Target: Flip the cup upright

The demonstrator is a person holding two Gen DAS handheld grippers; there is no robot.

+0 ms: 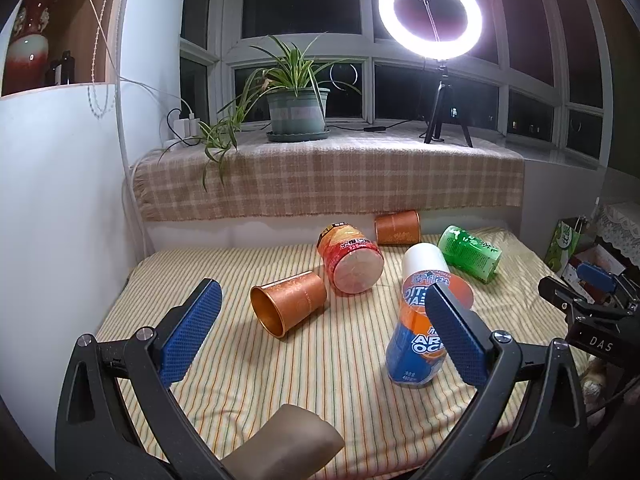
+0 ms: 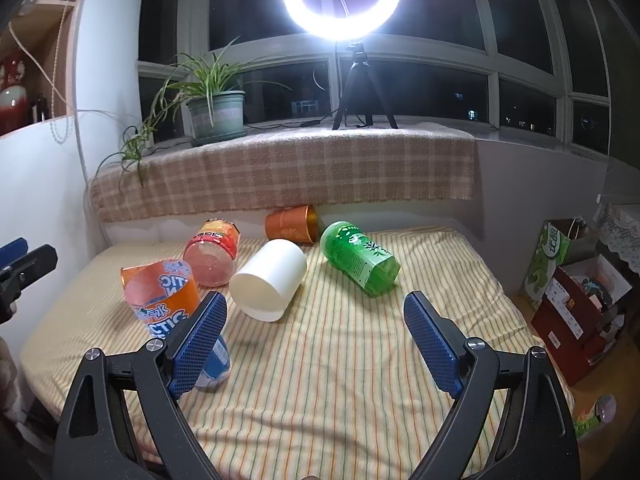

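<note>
Several cups lie on a striped cloth. In the left wrist view a copper cup lies on its side, mouth toward me, just beyond my open, empty left gripper. A red cup, a second copper cup, a white cup and a green cup also lie on their sides. An orange-and-blue cup stands upright behind my right finger pad. In the right wrist view my open, empty right gripper faces the white cup and green cup; the orange-blue cup stands at left.
A plaid-covered sill runs behind the cloth with a potted plant and a ring light on a tripod. A white wall panel stands at left. Boxes and a green bag sit on the floor at right.
</note>
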